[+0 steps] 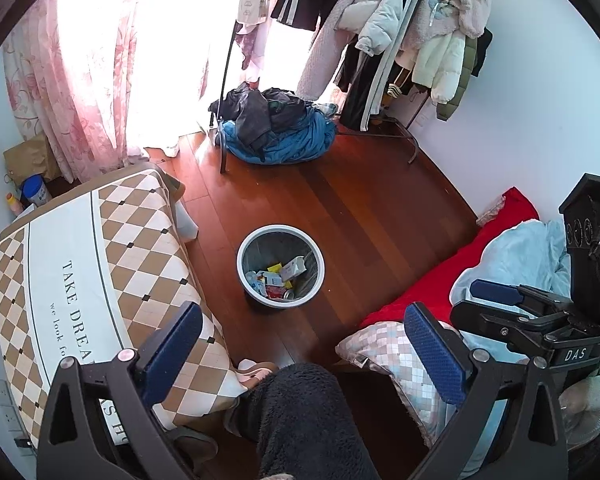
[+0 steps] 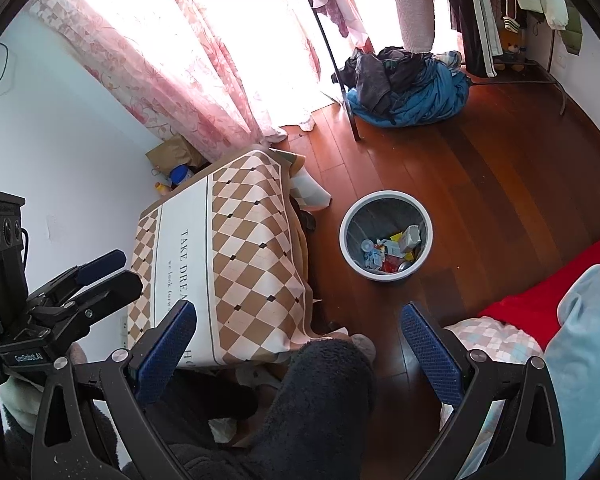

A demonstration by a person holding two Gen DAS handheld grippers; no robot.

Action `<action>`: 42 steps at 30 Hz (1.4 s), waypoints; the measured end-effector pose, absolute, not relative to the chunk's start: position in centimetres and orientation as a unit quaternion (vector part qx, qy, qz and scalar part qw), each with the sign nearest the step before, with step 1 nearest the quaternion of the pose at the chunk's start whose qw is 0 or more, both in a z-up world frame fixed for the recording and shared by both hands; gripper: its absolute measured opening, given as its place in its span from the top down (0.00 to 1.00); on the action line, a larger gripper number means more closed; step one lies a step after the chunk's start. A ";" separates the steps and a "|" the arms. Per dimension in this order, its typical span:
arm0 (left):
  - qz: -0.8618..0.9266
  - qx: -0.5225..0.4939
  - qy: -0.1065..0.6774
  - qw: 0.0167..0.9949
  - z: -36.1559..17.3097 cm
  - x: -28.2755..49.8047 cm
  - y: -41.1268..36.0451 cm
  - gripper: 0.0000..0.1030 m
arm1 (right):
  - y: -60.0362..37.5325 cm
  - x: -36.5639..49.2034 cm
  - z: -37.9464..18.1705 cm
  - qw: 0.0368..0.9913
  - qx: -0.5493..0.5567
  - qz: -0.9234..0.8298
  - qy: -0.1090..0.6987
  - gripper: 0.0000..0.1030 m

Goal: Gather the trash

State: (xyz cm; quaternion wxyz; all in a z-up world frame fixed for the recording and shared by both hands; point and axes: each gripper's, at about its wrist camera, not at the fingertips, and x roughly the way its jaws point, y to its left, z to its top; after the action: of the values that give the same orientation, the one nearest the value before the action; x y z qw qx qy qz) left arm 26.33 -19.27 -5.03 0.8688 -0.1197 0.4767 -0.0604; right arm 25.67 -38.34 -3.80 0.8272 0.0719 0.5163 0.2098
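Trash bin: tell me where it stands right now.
The bin stands on the wood floor, centre of the left wrist view, between the checkered table and the red bedding.

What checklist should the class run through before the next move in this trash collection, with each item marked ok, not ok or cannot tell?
1. Left gripper open and empty: ok.
2. Right gripper open and empty: ok.
3. Round white-rimmed grey trash bin upright on the red-brown wooden floor: ok.
4. Room left in the bin: ok, the trash lies low inside.
5. Floor right around the bin free of litter: ok.
6. Loose trash left elsewhere to collect: cannot tell.
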 end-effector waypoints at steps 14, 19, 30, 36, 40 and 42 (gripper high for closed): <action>-0.051 -0.126 0.479 0.867 -5.1 26.3 -18.7 0.00 | -38.3 25.5 -3.9 0.826 0.068 0.208 0.520 0.00; -0.050 -0.125 0.482 0.866 -5.4 26.0 -18.6 0.00 | -38.3 25.4 -3.8 0.826 0.065 0.207 0.520 0.00; -0.043 -0.118 0.486 0.865 -5.9 25.8 -18.6 0.00 | -38.7 25.2 -3.8 0.835 0.038 0.187 0.516 0.00; -0.031 -0.110 0.487 0.866 -6.1 26.0 -18.9 0.00 | -38.6 25.0 -3.6 0.839 0.025 0.179 0.514 0.00; -0.031 -0.111 0.487 0.866 -6.1 26.1 -19.0 0.00 | -38.4 25.0 -3.6 0.839 0.022 0.178 0.514 0.00; -0.031 -0.110 0.487 0.866 -6.1 26.1 -19.0 0.00 | -38.5 24.9 -3.6 0.840 0.022 0.178 0.513 0.00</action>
State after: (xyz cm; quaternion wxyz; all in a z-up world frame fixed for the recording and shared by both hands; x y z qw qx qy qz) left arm 26.07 -19.02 -6.06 0.8658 -0.1102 0.4871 -0.0314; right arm 24.93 -38.49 -3.59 0.8397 0.0220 0.5128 0.1775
